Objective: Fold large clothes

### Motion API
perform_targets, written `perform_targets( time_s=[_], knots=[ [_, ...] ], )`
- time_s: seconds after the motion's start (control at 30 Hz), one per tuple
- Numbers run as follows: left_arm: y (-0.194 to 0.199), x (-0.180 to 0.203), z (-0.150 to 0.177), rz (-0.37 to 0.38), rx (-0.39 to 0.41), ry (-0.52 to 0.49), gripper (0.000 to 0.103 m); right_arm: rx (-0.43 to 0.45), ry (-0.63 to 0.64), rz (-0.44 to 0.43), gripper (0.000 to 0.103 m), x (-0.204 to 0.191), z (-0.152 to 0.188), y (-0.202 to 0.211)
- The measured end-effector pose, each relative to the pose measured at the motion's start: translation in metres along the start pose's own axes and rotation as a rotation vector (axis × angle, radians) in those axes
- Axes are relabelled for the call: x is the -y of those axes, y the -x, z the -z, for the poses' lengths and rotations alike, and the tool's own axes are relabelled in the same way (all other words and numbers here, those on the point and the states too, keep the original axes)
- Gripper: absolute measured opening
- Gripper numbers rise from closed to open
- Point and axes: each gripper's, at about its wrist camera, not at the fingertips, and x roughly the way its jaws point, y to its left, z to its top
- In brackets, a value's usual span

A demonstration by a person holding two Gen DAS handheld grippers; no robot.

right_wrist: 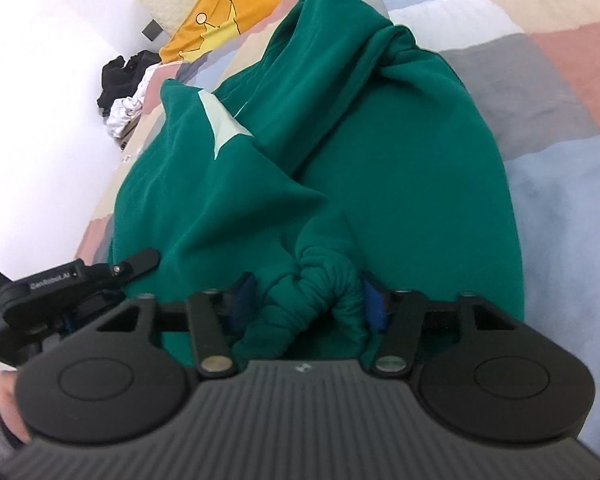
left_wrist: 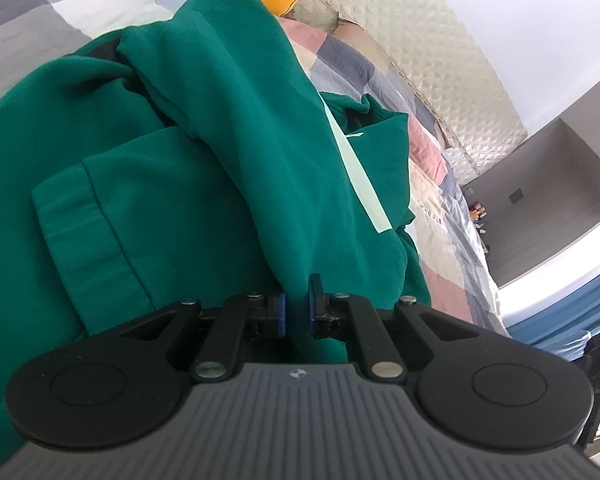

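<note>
On a patchwork quilt [right_wrist: 540,60], your left gripper [left_wrist: 298,312] pinches a fold of the green garment [left_wrist: 140,200] spread ahead; your right gripper [right_wrist: 306,300] brackets a bunched cuff [right_wrist: 324,280], grip unclear.

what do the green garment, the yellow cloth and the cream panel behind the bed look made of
Green garment: soft matte knit, likely fleece or sweatshirt cotton; it falls in thick rounded folds with no sheen.
Yellow cloth: seems a fuzzy printed textile, towel or blanket; hard to tell further.
Cream panel: quilted padding with a slight sheen, diamond stitching; fabric or faux leather, unclear.
</note>
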Motion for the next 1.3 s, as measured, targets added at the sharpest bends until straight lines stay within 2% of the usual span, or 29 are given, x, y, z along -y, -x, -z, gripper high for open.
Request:
perform_targets(
  time_s=[0.1,0.27,0.4,0.5,0.67,0.73,0.83,0.9,0.97,1.0,1.07,1.2,1.3],
  knots=[
    [0.001,0.002,0.0,0.001,0.004,-0.011,0.01,0.067,0.007,-0.006,0.037,-0.003,-0.002,0.014],
    [0.011,0.008,0.0,0.078,0.045,-0.018,0.01,0.276,0.087,-0.068,0.034,-0.018,-0.012,0.063],
    [0.012,0.012,0.002,0.152,0.047,0.003,0.01,0.359,0.126,-0.071,0.034,-0.018,-0.014,0.085],
    [0.007,0.015,0.006,0.151,0.028,-0.003,0.01,0.347,0.127,0.005,0.034,-0.011,-0.017,0.079],
    [-0.016,0.023,0.015,0.02,-0.061,-0.092,0.01,0.179,0.126,0.2,0.035,-0.001,-0.013,0.036],
    [-0.021,0.023,0.017,-0.013,-0.078,-0.119,0.011,0.129,0.103,0.222,0.036,0.004,-0.01,0.024],
    [-0.022,0.02,0.015,-0.008,-0.083,-0.103,0.013,0.114,0.083,0.226,0.039,0.009,-0.01,0.022],
    [-0.019,0.017,0.013,-0.001,-0.086,-0.069,0.021,0.123,0.09,0.211,0.041,0.007,-0.011,0.026],
    [-0.011,0.011,0.009,0.006,-0.09,-0.024,0.049,0.128,0.118,0.229,0.043,-0.002,-0.009,0.031],
    [-0.007,0.008,0.008,0.007,-0.092,-0.012,0.054,0.131,0.124,0.233,0.047,-0.004,-0.008,0.034],
    [0.007,0.004,0.005,0.012,-0.088,-0.001,0.056,0.134,0.114,0.221,0.053,-0.007,-0.005,0.042],
    [0.039,0.004,0.002,-0.04,-0.076,-0.038,0.06,0.142,0.045,0.21,0.068,-0.002,0.007,0.064],
    [0.063,0.005,0.003,-0.095,-0.085,-0.089,0.064,0.15,-0.012,0.224,0.07,0.005,0.015,0.081]
  ],
)
